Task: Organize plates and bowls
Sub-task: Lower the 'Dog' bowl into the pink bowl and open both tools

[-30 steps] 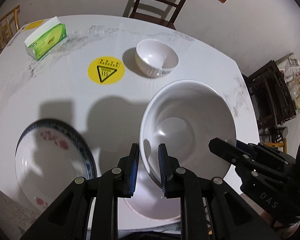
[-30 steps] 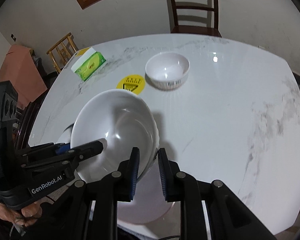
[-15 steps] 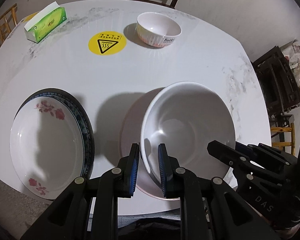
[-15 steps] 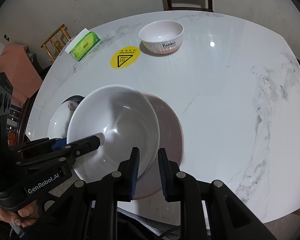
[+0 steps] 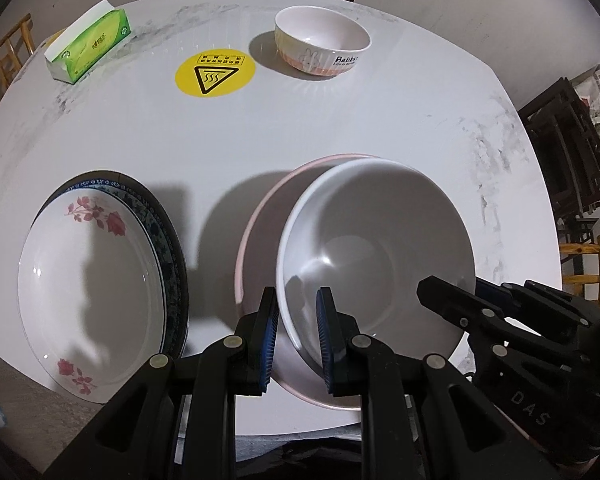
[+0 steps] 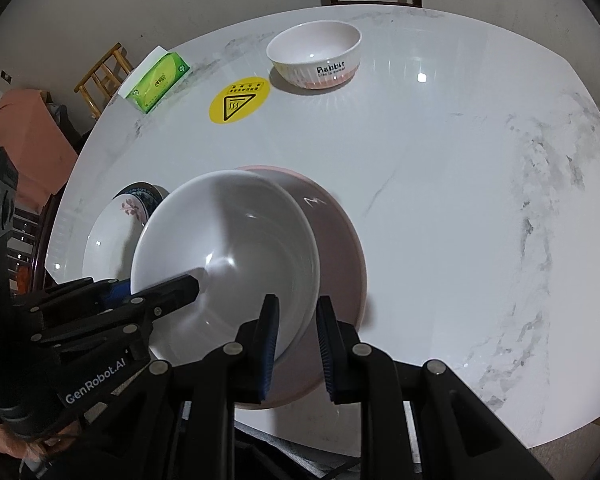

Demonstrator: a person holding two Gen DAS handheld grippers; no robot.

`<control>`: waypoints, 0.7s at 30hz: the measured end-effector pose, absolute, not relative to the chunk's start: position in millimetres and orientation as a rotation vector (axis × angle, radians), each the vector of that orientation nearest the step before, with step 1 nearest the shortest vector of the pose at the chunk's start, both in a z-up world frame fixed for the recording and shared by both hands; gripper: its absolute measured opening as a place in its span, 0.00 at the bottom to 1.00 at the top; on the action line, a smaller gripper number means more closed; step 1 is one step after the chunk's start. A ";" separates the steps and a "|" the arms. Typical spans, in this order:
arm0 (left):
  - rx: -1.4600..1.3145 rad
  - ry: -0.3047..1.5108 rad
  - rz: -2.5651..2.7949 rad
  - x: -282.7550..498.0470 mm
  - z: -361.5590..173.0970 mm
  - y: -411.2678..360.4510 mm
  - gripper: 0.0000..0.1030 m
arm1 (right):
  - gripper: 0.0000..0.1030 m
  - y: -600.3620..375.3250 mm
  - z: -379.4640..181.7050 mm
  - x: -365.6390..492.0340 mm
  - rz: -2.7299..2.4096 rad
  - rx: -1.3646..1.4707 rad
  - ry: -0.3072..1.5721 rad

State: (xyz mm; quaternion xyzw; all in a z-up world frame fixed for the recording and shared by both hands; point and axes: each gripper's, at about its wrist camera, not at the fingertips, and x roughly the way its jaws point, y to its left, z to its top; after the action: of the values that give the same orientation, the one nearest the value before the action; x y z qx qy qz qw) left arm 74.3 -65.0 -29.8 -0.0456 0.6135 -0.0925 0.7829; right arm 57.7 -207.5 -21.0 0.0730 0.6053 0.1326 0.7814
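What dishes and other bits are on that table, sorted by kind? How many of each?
Bowls: 2, the large white bowl held over the pink plate, and the small Rabbit bowl.
Plates: 3, pink plate, rose plate, blue-rimmed plate under it.
Tissue box: 1.
Yellow warning sticker: 1.
Total: 7.

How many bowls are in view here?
2: a large white bowl held by both grippers over the pink plate, and a small Rabbit bowl at the table's far side.
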 end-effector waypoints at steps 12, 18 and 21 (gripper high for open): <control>-0.083 1.328 -0.190 78.1 -32.4 -67.0 0.16 | 0.19 -204.9 -25.6 61.5 0.275 0.146 1.318; -0.071 1.329 -0.186 81.1 -31.5 -70.1 0.26 | 0.21 -201.4 -30.2 64.1 0.275 0.146 1.337; -0.072 1.327 -0.189 81.1 -30.7 -70.4 0.33 | 0.21 -199.4 -31.6 65.3 0.274 0.140 1.339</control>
State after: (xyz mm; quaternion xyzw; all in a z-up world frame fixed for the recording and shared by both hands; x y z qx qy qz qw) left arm 81.1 -70.4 -30.7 -0.0336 0.6149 -0.0874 0.7830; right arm 65.3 -199.4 -31.6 0.0648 0.6181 0.1265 0.7731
